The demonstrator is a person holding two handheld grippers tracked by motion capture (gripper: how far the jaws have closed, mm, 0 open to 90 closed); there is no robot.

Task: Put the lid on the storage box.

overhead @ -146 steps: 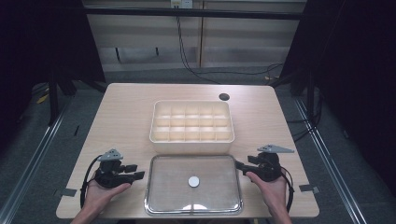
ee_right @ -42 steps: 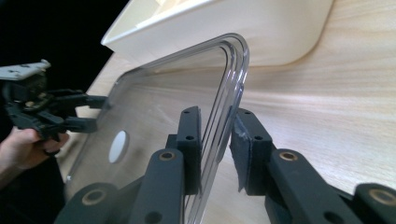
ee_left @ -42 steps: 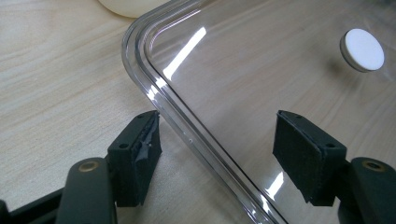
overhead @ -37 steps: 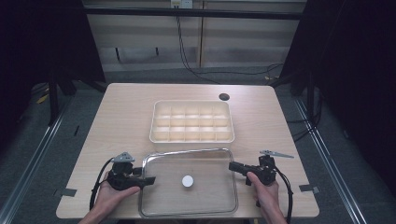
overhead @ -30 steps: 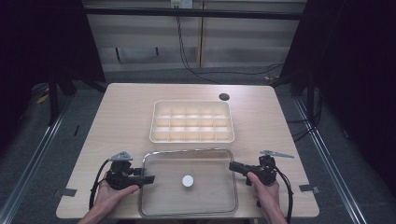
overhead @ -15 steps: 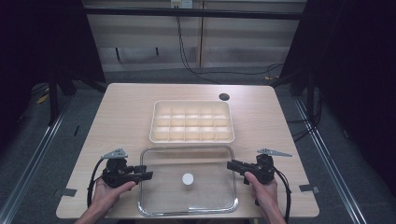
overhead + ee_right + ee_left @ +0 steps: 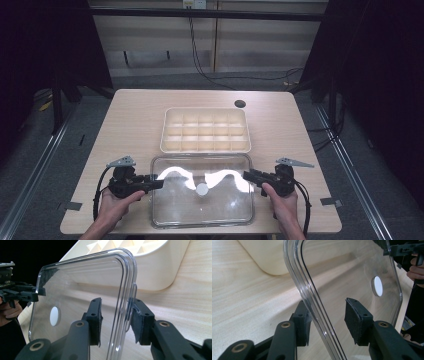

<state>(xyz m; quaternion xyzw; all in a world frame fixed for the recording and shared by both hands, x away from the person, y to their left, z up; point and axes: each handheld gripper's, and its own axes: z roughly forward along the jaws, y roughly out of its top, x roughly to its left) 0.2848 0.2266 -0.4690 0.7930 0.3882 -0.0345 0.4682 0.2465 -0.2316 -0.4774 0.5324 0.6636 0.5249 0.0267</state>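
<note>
The left hand-held gripper (image 7: 156,183) has just been closing around the clear lid's (image 7: 202,220) left rim, one pad touching, the other apart. The lid hangs tilted above the tabletop (image 7: 130,125), near the divided tray (image 7: 205,146). The right hand-held gripper (image 7: 248,176) has just been opening and stands released astride the right rim, so the lid could slip and drop.

Bright glare covers the middle of the clear lid (image 7: 200,210) in the high view, both forearms are cut off by the near edge there, and in the left gripper view the lid's (image 7: 352,272) far end runs off the top.
</note>
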